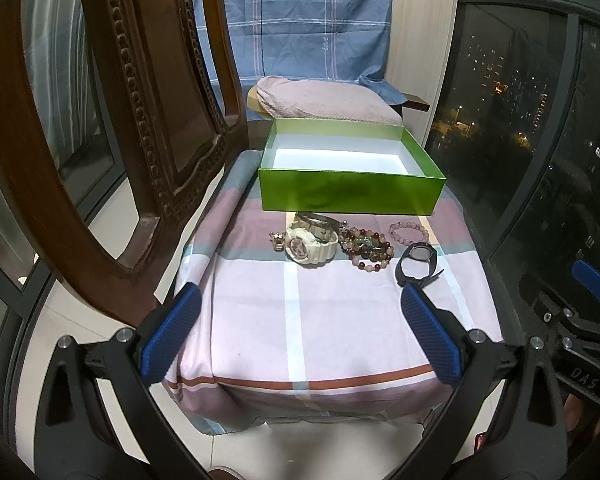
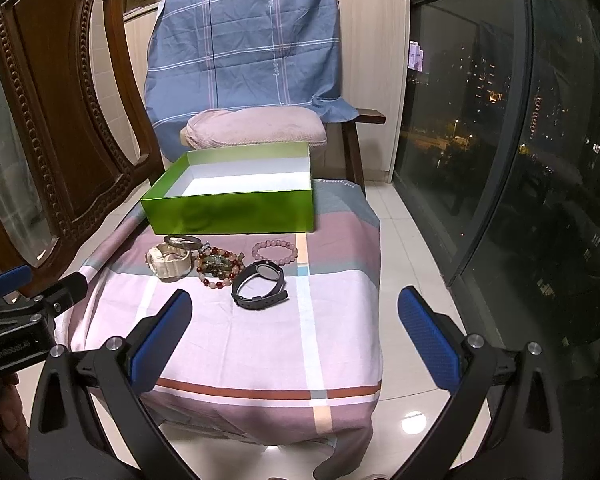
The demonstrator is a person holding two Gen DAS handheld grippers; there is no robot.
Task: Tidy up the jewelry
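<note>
Jewelry lies in a little bunch in the middle of both pictures, just in front of one green box. I count two watches: a cream watch and a black watch. I count two bead bracelets that I can tell apart: a pink bead bracelet and a mixed bead bracelet with red, green and pale beads, which may be more than one string. One metal bangle leans by the box, and one small shiny charm sits at the left of the cream watch. All of it rests on a striped cloth. The green box is open, and it shows only its white floor with nothing in it. The left gripper hangs low in the bottom of its picture, with its blue jaws spread wide and holding nothing. The right gripper also hangs low, its jaws wide apart and bare. One brown wooden chair stands at the left of the frame.
</note>
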